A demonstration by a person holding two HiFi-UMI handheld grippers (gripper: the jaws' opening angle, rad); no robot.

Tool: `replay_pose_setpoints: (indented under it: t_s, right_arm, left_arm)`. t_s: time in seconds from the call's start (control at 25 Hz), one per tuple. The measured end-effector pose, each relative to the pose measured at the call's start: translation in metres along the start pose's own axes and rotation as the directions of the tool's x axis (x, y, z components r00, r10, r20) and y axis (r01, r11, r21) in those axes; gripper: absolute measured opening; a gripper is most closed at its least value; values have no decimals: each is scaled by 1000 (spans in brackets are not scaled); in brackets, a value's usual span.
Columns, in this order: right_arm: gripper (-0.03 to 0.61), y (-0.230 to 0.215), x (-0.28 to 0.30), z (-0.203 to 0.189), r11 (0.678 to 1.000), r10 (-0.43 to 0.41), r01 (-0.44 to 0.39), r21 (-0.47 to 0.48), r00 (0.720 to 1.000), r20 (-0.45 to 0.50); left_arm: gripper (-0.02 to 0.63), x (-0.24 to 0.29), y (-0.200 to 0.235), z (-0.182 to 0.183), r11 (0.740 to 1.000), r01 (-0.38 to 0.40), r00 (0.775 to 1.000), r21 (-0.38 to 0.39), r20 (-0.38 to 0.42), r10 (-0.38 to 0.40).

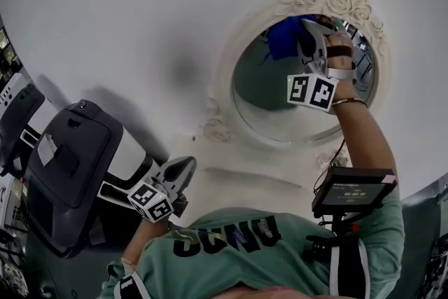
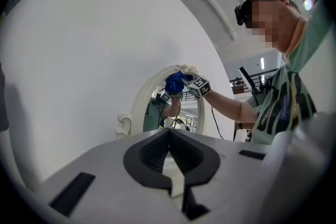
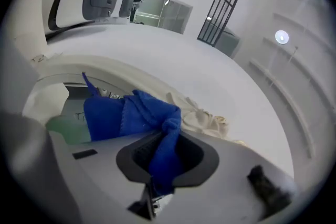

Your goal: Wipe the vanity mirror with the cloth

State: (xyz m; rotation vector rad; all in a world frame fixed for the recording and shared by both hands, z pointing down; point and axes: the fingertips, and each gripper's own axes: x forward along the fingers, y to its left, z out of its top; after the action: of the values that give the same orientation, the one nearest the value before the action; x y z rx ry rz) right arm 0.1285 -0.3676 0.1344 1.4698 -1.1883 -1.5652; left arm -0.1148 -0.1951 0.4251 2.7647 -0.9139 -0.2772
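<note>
An oval vanity mirror (image 1: pixel 280 105) in an ornate white frame (image 1: pixel 229 59) stands against the white wall. My right gripper (image 1: pixel 308 28) is up at the mirror's top edge, shut on a blue cloth (image 1: pixel 283 35) that is pressed against the glass. In the right gripper view the cloth (image 3: pixel 131 115) bunches out of the jaws beside the frame's carved crest (image 3: pixel 202 118). My left gripper (image 1: pixel 183 166) hangs low, well below and left of the mirror, shut on nothing. In the left gripper view its jaws meet at a point, with the mirror (image 2: pixel 173 113) and cloth (image 2: pixel 174 83) beyond them.
A grey and black office chair (image 1: pixel 70 164) stands at the left, close to my left gripper. A small screen unit (image 1: pixel 353 192) hangs at the person's chest under the right forearm (image 1: pixel 360 136). White wall (image 1: pixel 140 10) surrounds the mirror.
</note>
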Motion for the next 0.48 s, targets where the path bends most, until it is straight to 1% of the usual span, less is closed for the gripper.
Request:
replay_pose_setpoints:
  t_s: [0.24,0.4,0.48]
  right_arm:
    - [51,-6,3,0,1000,-8,8,-6,1000,-26]
    - [51,-2,7,-2,1000,-23,22,-7,999,-29]
    - [51,8,5,-2,999,-33,32,-18,999,-25]
  left_arm:
    - [9,-6,7,3,1000,-14,1000,2,2,14]
    - [9,-1,8,2,1000,-13,1000,-1,-8,13]
    - [9,2,7,0,1000,-10,1000,2,-19,10]
